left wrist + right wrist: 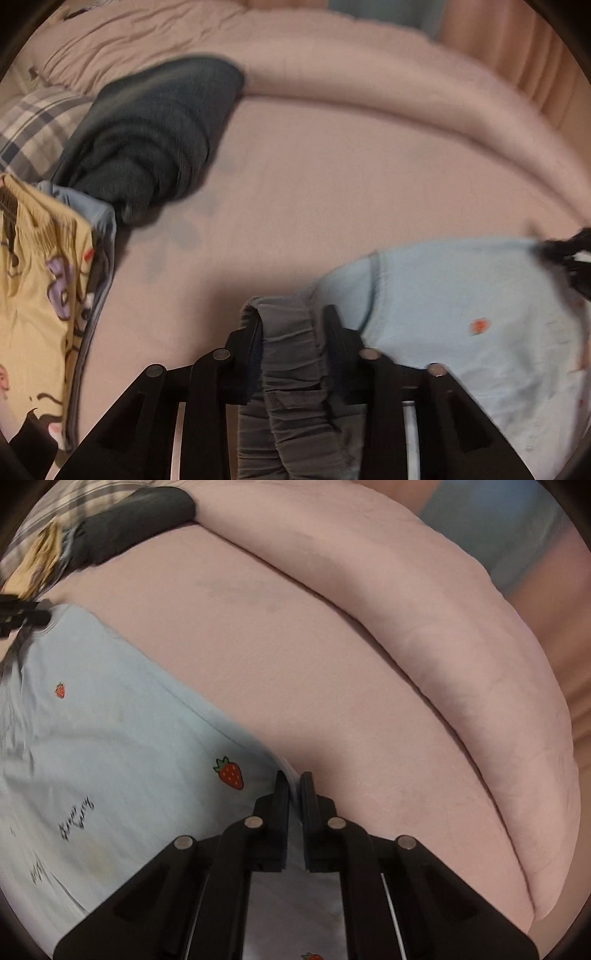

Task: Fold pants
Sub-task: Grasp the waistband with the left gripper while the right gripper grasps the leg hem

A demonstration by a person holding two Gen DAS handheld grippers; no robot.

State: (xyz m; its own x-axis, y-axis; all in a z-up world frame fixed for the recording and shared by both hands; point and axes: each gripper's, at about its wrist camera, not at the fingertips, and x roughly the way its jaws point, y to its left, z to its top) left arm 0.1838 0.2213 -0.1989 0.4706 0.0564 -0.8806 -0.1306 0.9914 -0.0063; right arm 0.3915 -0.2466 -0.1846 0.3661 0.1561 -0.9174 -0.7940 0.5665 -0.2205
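The light blue pants (110,738) with small strawberry prints lie spread on the pink bed sheet (295,664). My right gripper (294,779) is shut on their edge, with the cloth pinched between the fingers. My left gripper (293,317) is shut on the grey gathered waistband (291,354) of the pants, whose blue cloth (461,314) spreads to the right in the left wrist view. The right gripper's tip (569,254) shows at the right edge of the left wrist view, and the left gripper's tip (22,614) shows at the left edge of the right wrist view.
A folded dark green garment (155,136) lies at the back left, on a stack with a yellow printed garment (37,295). A plaid pillow (33,125) is behind them. A rolled pink duvet (369,92) runs along the far side of the bed.
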